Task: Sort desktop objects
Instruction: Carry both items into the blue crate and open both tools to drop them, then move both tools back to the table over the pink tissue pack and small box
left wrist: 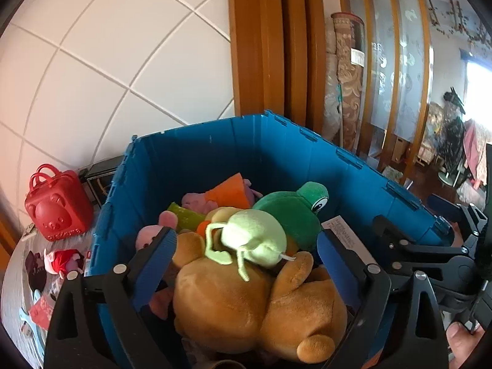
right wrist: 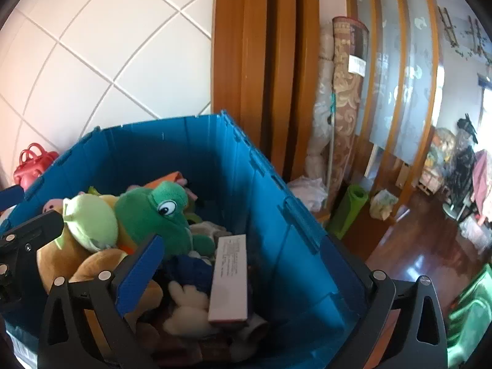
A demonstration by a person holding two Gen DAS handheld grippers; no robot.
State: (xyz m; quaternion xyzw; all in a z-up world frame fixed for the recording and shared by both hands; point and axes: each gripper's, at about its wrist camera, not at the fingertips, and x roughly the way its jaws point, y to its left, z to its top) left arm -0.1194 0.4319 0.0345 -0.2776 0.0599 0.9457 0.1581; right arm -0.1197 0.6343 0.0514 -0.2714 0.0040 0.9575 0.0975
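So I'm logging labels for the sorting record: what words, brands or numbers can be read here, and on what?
White flat box in the blue crate: rows of small print, too blurred to read.
Red bear-face case: raised lettering along its base, not legible.
Rolled carpet: white tag, print too small to read.
Red packet left of the crate: markings, unreadable.
Nothing can be quoted.

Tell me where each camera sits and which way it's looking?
Left wrist: on the left gripper, looking down into the blue bin at the pale green plush; its open jaws and a thumb show.
Right wrist: on the right gripper, looking down at the white box; its open jaws show.
Shared: the bin, the green frog, the red bag.
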